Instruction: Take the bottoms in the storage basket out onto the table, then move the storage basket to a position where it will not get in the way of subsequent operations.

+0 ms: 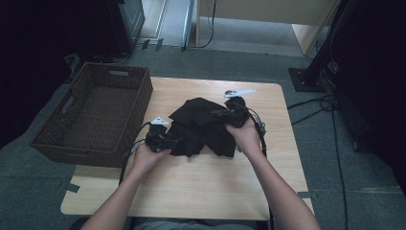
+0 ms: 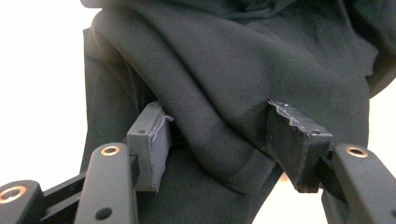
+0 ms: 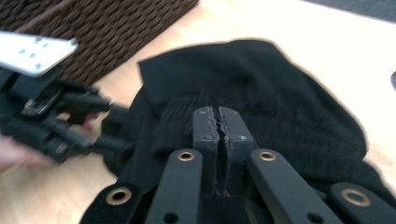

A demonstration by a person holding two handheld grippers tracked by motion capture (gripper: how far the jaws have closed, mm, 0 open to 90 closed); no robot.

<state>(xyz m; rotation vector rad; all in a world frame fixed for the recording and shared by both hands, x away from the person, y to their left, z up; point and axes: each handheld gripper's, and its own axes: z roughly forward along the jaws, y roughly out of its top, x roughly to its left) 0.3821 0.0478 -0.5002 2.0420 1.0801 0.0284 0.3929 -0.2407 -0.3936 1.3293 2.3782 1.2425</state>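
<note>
Now the black garment (image 1: pixel 203 125), heaped at the centre of the frame on the table (image 1: pixel 191 187), is caught between the spread jaws of the left gripper (image 2: pixel 219 140) at its lower-left edge, while the right gripper (image 3: pixel 218 135), jaws pressed together, is seen at its right.

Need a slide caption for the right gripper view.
Right tongs shut over black cloth on the table; left tongs at the cloth's edge, basket behind.

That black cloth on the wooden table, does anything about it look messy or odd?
Yes. The black fabric garment lies crumpled in uneven folds mid-table, not flat. Grey padding on the left gripper jaws looks frayed at its edges. The brown woven basket looks fine.
</note>
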